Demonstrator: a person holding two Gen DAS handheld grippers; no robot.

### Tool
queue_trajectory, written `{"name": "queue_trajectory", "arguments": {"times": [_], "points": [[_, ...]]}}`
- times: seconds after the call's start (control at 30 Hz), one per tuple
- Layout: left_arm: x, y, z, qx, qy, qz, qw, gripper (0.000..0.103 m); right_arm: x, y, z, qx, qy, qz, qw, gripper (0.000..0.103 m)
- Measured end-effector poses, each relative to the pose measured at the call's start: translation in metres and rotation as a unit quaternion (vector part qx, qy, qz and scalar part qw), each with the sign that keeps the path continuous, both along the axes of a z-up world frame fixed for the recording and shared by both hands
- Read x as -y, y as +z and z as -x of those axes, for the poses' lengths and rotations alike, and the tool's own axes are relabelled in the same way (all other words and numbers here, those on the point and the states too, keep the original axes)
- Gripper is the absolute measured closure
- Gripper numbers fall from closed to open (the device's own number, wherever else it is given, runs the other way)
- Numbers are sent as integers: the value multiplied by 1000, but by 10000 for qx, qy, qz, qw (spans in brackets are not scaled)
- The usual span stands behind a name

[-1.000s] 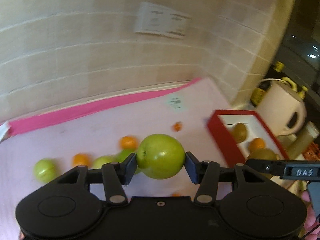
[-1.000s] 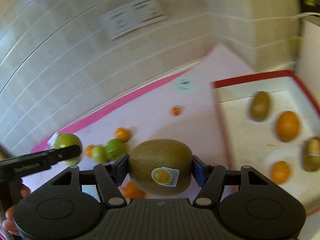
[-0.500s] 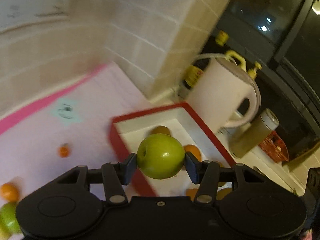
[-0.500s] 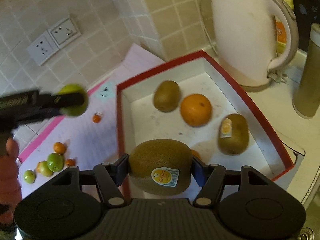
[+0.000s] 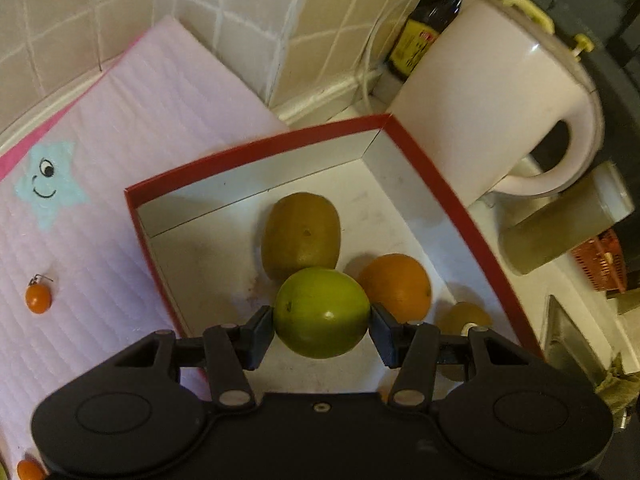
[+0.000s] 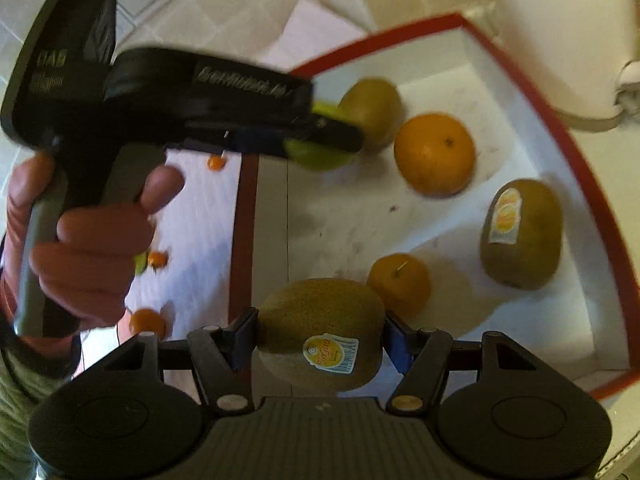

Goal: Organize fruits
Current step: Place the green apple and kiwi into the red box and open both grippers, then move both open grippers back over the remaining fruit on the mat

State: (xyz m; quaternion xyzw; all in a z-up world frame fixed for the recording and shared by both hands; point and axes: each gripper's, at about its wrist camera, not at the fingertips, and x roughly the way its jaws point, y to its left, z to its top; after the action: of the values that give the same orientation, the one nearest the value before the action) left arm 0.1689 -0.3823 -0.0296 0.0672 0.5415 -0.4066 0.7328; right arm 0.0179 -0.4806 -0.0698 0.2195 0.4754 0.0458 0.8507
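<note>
- A second ago both claws hung over the pink mat with loose fruit beneath them; now both hang over the red-rimmed box (image 5: 256,148), which fills most of each view.
- The left claw (image 5: 322,330) still clamps the green apple (image 5: 322,312) between its pads, and the apple now sits above the box floor, just near of a brown kiwi (image 5: 300,236) and left of a large orange (image 5: 396,286).
- The right claw (image 6: 320,338) keeps its hold on the stickered kiwi (image 6: 320,332), now over the near left part of the box rather than over the mat.
- In the right wrist view, the left claw's black body and the hand (image 6: 84,248) gripping it have come in close at the left, blurred; half a second ago they were smaller and farther off.
- The green apple is smooth, glossy and round, with a small dark dimple facing the camera.
- The stickered kiwi is fuzzy and brown, lying crosswise in the claw, with a yellow-and-white barcode label on its near face.
- The box has a white floor with faint stains. In the right wrist view it holds the large orange, a smaller orange (image 6: 400,284) just right of the held kiwi, a labelled kiwi (image 6: 522,232) at the right, and the plain kiwi at the far side.
- The pink mat (image 5: 132,120) lies left of the box, with a small orange fruit (image 5: 39,298) and a blue star print (image 5: 50,188).
- A white kettle (image 5: 492,100) stands on the bench beyond the box's far right corner.
</note>
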Motion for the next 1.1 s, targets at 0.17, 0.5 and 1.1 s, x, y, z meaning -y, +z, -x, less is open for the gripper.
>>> {"name": "queue_trajectory", "arguments": {"times": [0.17, 0.5, 1.1], "points": [[14, -7, 4, 129, -152, -221, 9996, 40, -6, -1, -6, -77, 196, 266, 9994, 36], [15, 7, 11, 394, -254, -192, 9987, 52, -20, 0, -4, -111, 444, 927, 9946, 36], [-61, 56, 25, 860, 133, 517, 9949, 24, -4, 45, 33, 588, -49, 925, 9940, 31]]}}
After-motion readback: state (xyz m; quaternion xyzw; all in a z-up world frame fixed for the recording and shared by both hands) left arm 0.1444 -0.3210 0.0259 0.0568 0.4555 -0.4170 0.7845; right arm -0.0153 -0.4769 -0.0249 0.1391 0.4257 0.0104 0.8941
